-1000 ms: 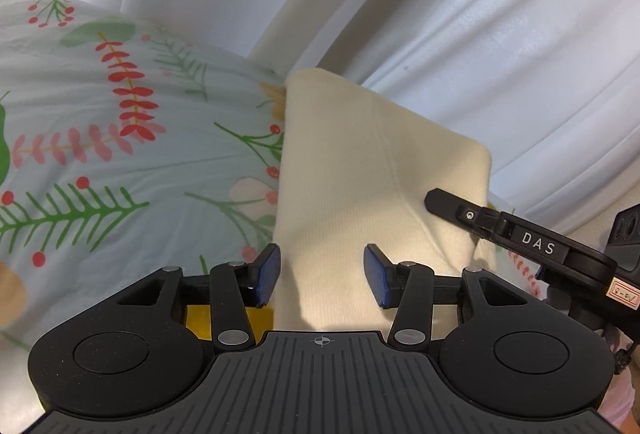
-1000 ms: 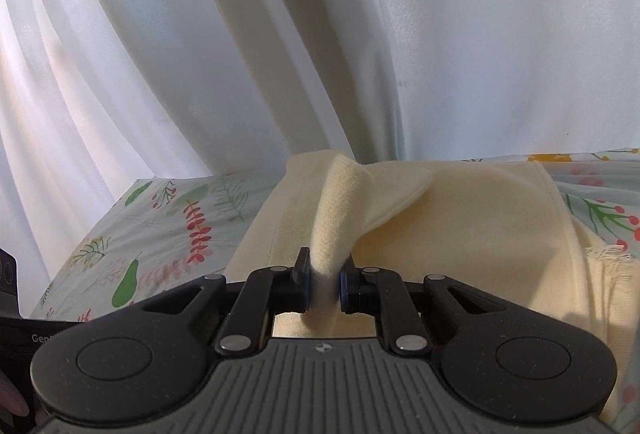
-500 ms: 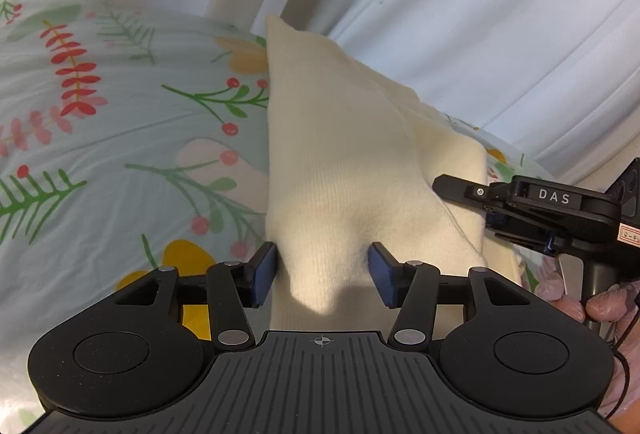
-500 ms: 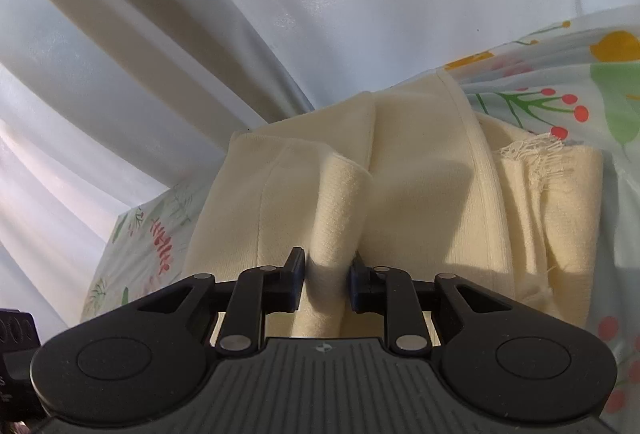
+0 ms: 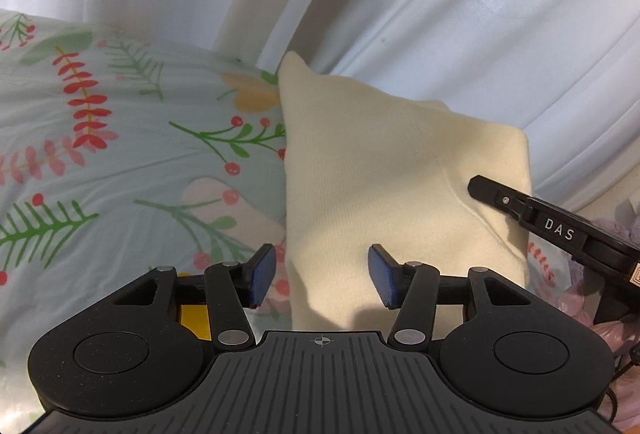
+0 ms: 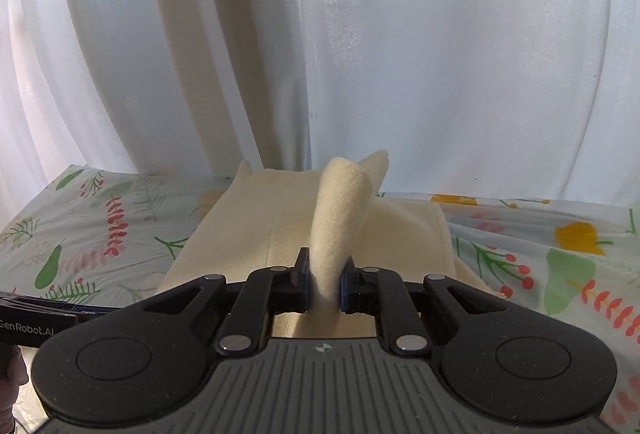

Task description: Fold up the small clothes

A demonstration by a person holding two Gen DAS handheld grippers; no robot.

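Observation:
A cream knit garment (image 5: 384, 186) lies folded on the floral bedsheet (image 5: 120, 162). My left gripper (image 5: 322, 274) is open and hovers astride the garment's near left edge; its right pad is over the cloth, its left pad over the sheet, and neither presses. The right gripper (image 6: 325, 282) is closing on a fold of the cream garment (image 6: 340, 202), which stands up as a ridge between its pads. In the left wrist view the right gripper (image 5: 480, 190) reaches in from the right over the cloth's right side. The left gripper (image 6: 60, 314) shows at the right wrist view's left edge.
White curtains (image 6: 400, 54) hang close behind the bed's far edge. The floral sheet (image 6: 560, 254) spreads to both sides of the garment. A person's hand (image 5: 612, 318) grips the right tool's handle at the lower right.
The cloth that bulged between my left pads half a second ago now lies flat. The right gripper loosened briefly, then pinched the fold again and lifted it higher.

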